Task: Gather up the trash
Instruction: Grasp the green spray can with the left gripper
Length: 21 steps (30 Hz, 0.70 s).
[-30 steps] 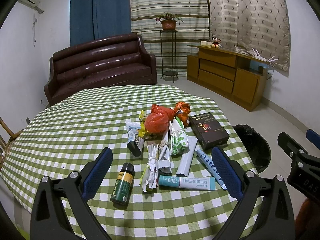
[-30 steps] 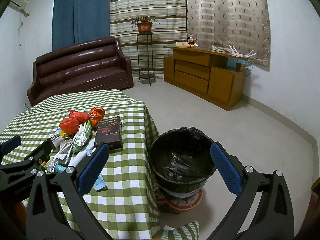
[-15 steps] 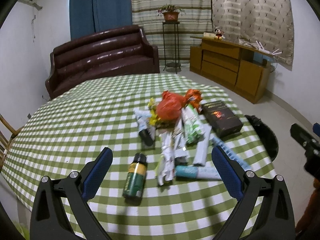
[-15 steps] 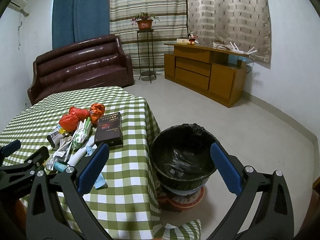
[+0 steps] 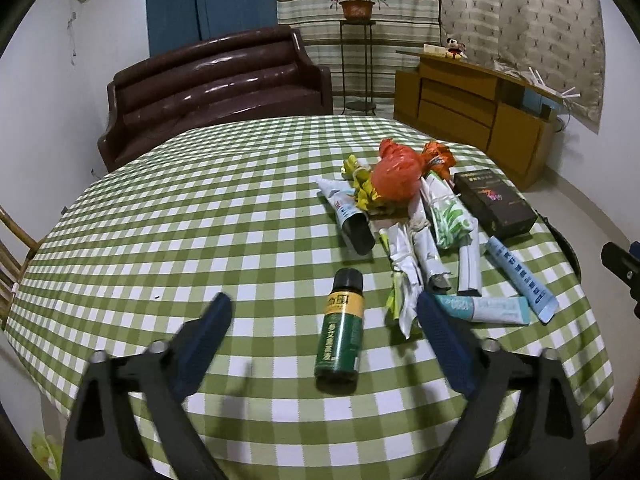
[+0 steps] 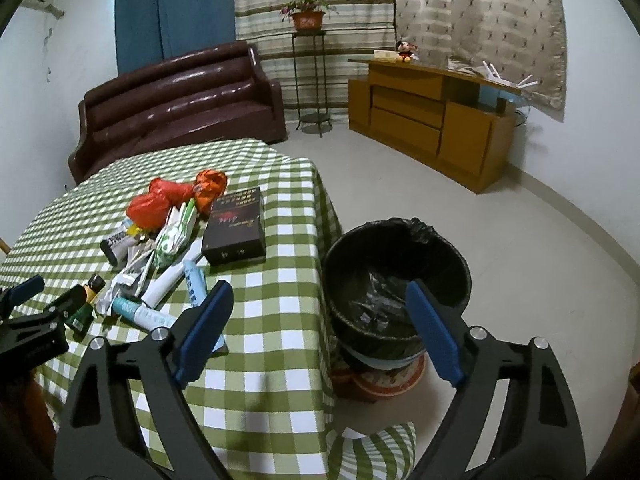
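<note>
Left claw point(image 5: 322, 322) hangs over the near edge of the checked worktop point(image 5: 168, 216), jaws closing but still wide, pads touching nothing; the green bottle point(image 5: 340, 332) lies on its side between them. That bottle looks rigid, light and smooth, likely to roll, so a grip across its labelled middle seems safest. Just right of the bottle lie crumpled wrappers point(image 5: 408, 256) and soft tubes point(image 5: 480, 308), light and easily squashed. Right claw point(image 6: 318, 330), well right of the bottle, is empty, jaws closing, above the lined bin point(image 6: 396, 280).
</note>
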### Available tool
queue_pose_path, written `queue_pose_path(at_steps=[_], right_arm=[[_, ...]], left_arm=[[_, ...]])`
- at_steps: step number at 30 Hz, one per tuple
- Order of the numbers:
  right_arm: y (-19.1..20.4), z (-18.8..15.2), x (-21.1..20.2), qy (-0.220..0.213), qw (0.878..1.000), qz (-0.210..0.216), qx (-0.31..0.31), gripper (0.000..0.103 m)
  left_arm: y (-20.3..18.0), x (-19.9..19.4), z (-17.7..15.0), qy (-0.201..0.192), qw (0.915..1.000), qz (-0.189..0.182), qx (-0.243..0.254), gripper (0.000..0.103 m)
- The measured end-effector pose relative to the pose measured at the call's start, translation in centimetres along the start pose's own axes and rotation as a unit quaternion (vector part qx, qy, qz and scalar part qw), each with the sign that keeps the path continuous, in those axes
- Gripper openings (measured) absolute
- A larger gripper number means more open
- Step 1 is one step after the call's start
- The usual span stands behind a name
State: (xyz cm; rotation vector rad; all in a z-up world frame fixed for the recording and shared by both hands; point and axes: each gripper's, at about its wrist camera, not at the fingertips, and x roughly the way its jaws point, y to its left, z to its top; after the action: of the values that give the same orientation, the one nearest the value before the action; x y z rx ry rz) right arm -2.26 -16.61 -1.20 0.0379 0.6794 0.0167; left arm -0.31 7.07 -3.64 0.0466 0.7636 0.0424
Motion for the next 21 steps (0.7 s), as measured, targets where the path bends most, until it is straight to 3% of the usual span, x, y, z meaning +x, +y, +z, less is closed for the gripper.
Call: queue_pose_path(at_steps=[1,9,11,13,14,16,21], right_arm=[[0.1,0.0,0.0,0.001,1.000,0.000,0.000,0.085],[0.5,-0.2,0.3,0.005,1.000,0.005,-0.002,0.085],[0.9,-0.3,0.3,0.006,1.000,0.011,-0.007,0.083],[1.4,-0.2,0.3,0.006,1.000,0.017,-0.013,0.081],[1.6,-0.2,0.3,0.006,1.000,0.020,-0.015,0.080],[2.3,-0.2,0.3,0.005,0.999,0.029,-0.021,0.080],[3.7,0.0,0.7,0.010,0.998,0.044,-0.042,0.073]], left_arm=[[0.3,0.2,-0.1,0.007,0.9999,-0.009,0.001,0.068],[0.7,0.7,-1.0,0.028,0.9993,-0.024,0.009,0.063],[0.5,1.2,-1.1,0.037,0.9988,-0.028,0.017,0.057],[0.5,1.6,-1.3,0.048,0.9981,-0.033,0.020,0.041],[0.6,1.6,-1.3,0.047,0.9979,-0.039,0.019,0.040],[0.7,1.6,-1.3,0.046,0.9980,-0.039,0.020,0.026],[1.2,1.3,-1.5,0.047,0.9980,-0.039,0.017,0.025]])
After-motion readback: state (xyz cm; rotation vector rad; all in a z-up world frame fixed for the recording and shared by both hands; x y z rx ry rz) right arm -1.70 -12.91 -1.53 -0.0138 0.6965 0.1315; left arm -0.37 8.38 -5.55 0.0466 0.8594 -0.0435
